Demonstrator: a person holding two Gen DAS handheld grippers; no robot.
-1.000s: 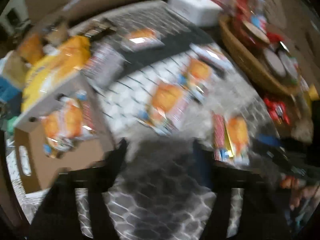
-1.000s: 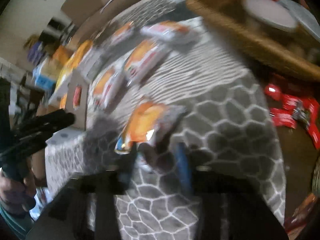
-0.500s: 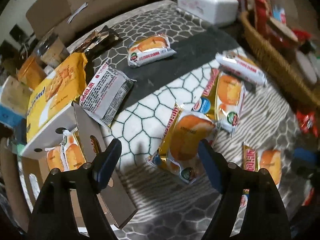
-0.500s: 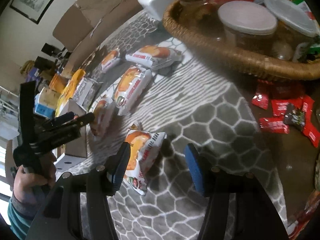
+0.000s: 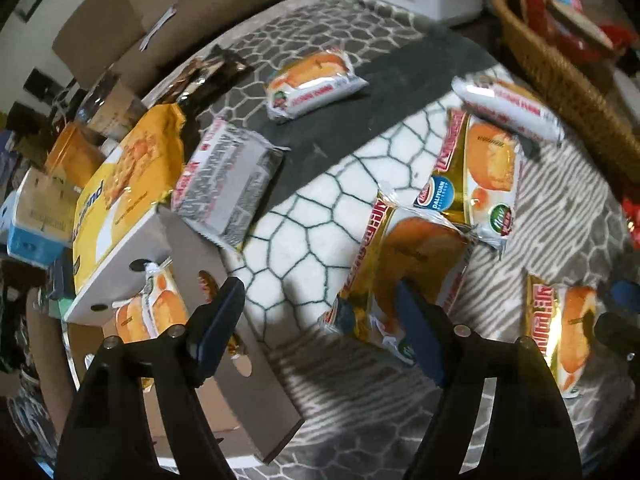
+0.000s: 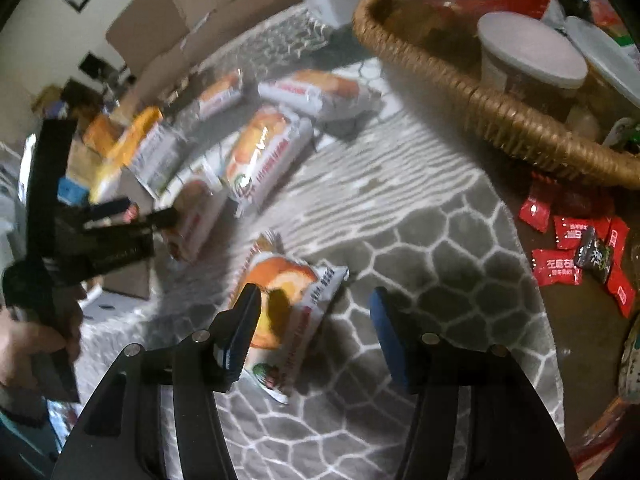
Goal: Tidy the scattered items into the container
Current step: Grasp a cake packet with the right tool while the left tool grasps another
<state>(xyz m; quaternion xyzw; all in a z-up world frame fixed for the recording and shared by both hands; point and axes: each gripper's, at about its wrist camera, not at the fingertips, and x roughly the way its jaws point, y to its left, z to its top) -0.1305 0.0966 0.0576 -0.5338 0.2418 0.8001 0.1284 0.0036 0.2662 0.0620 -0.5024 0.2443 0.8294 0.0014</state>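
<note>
Grey patterned cloth covers the table (image 5: 304, 236) you are working over, with a wicker basket (image 6: 472, 96) of jars at its far right and a cardboard box (image 5: 224, 360) at its left edge, one cake packet already lying inside. Between them the scattered snack packets lie flat on the cloth, well apart from the box except for a silver-grey packet (image 5: 228, 184) resting against its flap. Your left tongs (image 5: 320, 312) hang with the jaws apart and nothing in them; the nearest gold cake packet (image 5: 412, 256) lies just under and behind the right-hand jaw, so it is off to one side of the gap, not centred in it. Your right tongs (image 6: 314, 320) also stand apart and empty, over another cake packet (image 6: 288, 304) whose near end sits beside the left-hand jaw, again off centre. I judge these packets to be light, soft and puffy with slippery film, and the cake inside would crush under a hard squeeze. Take each one across its narrow width near the middle, gently, or by a crimped end seam, after shifting sideways to centre it.
</note>
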